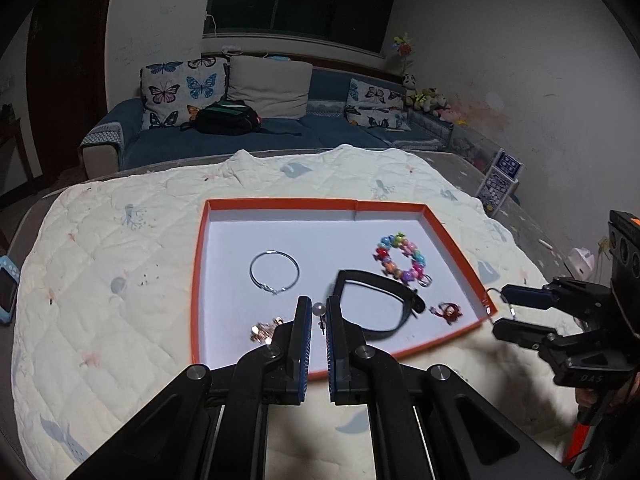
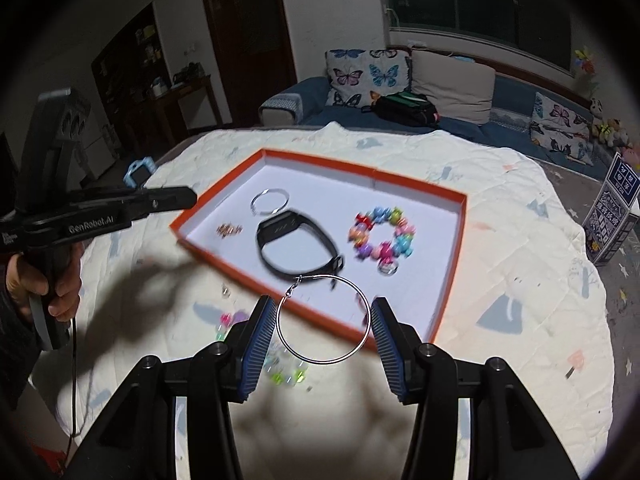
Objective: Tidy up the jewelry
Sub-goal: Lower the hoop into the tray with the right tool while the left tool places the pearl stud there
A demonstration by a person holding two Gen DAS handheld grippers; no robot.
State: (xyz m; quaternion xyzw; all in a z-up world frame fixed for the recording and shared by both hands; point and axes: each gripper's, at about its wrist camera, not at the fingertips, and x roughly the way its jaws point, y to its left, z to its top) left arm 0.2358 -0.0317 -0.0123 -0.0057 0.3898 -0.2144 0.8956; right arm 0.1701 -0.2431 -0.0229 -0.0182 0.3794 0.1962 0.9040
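Note:
An orange-rimmed white tray (image 1: 200,248) (image 2: 452,196) lies on the quilt. It holds a silver bangle (image 1: 274,273) (image 2: 270,201), a black wristband (image 1: 380,304) (image 2: 298,246), a colourful bead bracelet (image 1: 400,258) (image 2: 380,238), a gold charm (image 1: 264,330) (image 2: 229,230) and a red piece (image 1: 448,312). My left gripper (image 1: 319,312) is over the tray, its fingers narrowly apart around a pearl earring (image 1: 319,309). My right gripper (image 2: 323,322) (image 1: 498,308) is shut on a large silver hoop earring (image 2: 323,318) over the tray's near edge.
Loose coloured beads (image 2: 280,372) lie on the quilt (image 1: 120,280) below my right gripper. A blue gadget (image 2: 138,172) sits at the quilt's left edge and a printed box (image 2: 612,220) stands to the right. A sofa with cushions is behind.

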